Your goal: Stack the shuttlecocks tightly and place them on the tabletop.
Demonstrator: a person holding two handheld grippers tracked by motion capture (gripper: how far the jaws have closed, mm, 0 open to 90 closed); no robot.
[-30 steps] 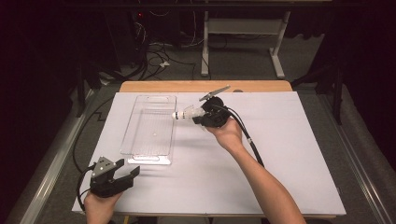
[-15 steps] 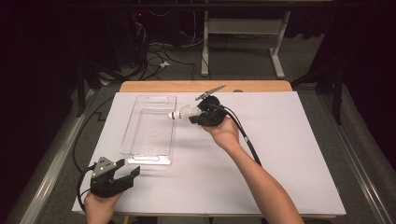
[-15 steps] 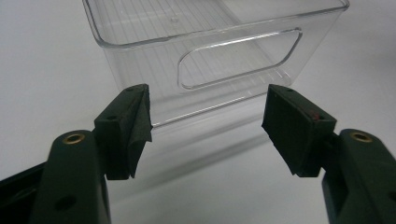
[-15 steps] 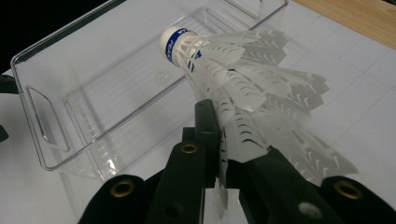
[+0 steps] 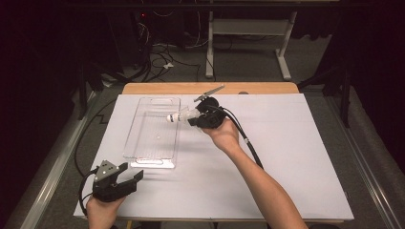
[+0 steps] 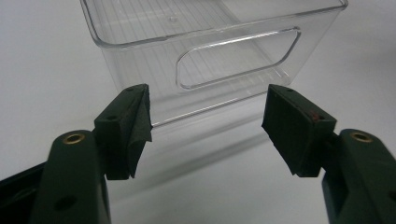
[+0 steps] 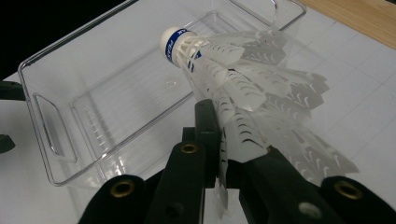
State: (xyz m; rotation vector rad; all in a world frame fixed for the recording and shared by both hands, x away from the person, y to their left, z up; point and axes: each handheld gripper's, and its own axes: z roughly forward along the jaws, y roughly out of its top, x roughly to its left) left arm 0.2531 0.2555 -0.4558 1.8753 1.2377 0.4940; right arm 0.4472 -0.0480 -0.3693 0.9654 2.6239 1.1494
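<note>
A white plastic shuttlecock [image 7: 224, 70] with a blue band at its cork is pinched by its skirt in my right gripper [image 7: 224, 154], which is shut on it. In the high view that right gripper [image 5: 193, 118] holds the shuttlecock [image 5: 177, 116] cork-first over the right rim of a clear plastic bin [image 5: 143, 138]. The bin [image 7: 60, 93] lies just beyond the cork. My left gripper [image 5: 131, 177] rests open near the table's front left edge. Its pads [image 6: 135, 121] are wide apart and bare, facing the bin's handle wall [image 6: 224, 65].
The bin stands on a white sheet [image 5: 296, 157] covering the table, with a strip of bare wood [image 5: 258, 88] at the far edge. A cable [image 5: 248, 143] trails from the right gripper along the forearm. Dark floor, cables and a table frame lie beyond.
The right gripper has carried the shuttlecock a little to the left, so the cork now reaches over the bin's rim. The left gripper has stayed put.
</note>
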